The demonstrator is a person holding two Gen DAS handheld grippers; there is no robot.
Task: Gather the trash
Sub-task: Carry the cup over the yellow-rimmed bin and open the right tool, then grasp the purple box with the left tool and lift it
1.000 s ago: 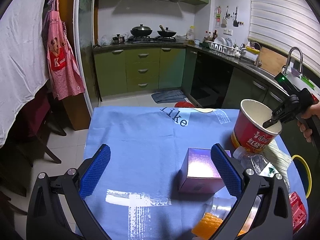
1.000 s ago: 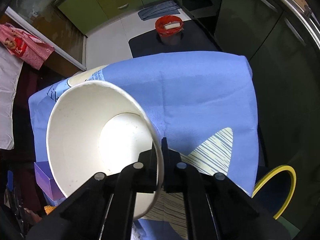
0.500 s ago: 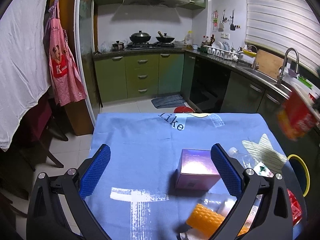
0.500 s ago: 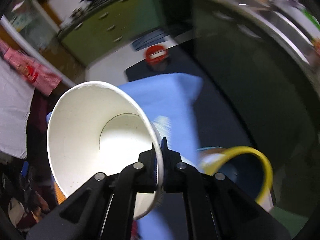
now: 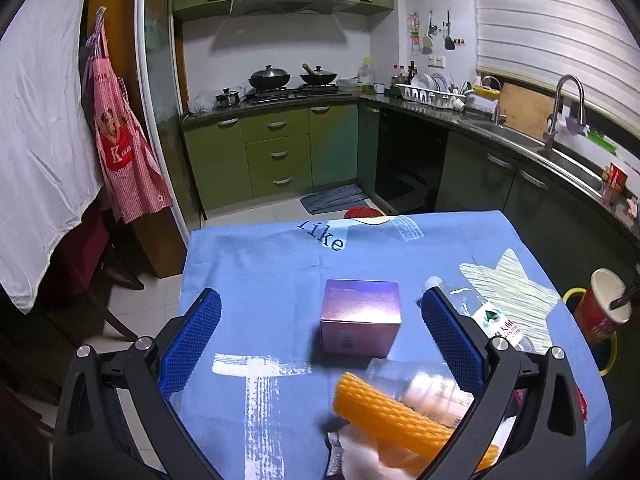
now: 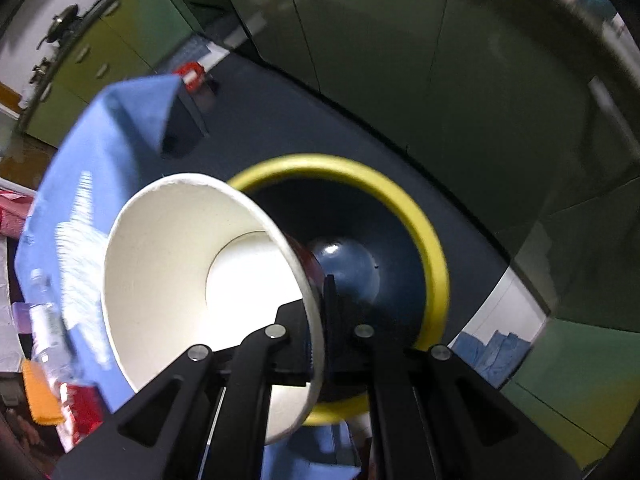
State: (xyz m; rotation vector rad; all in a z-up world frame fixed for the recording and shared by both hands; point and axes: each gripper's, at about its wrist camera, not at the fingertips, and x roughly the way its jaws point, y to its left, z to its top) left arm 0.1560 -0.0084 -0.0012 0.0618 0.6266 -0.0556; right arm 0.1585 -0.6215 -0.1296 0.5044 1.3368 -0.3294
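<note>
Right gripper (image 6: pixel 318 344): its jaws are pinching the thin rim of the paper cup (image 6: pixel 192 280), one jaw inside and one outside.
Paper cup: it is hanging over the bin (image 6: pixel 416 216), off the side of the counter (image 5: pixel 256 272). It is white inside, red outside, round and empty.
How the cup is handling: I am guessing it is very light and easy to squash, so the rim is a good place to hold, with a soft squeeze.
Bin: it is sitting on the floor, dark blue and smooth inside, with a yellow ring on top.
Left gripper (image 5: pixel 320 336): its blue bumpy jaws are spreading wide and holding nothing.
Orange sponge thing (image 5: pixel 384 412): it is lying nearest, looking soft and bumpy.
Clear bottle (image 5: pixel 480 316): it is lying on its side, looking thin and crinkly.
Purple box (image 5: pixel 360 316): it is sitting past the sponge, shiny with flat sides.
Blue cloth: it is covering the counter.
</note>
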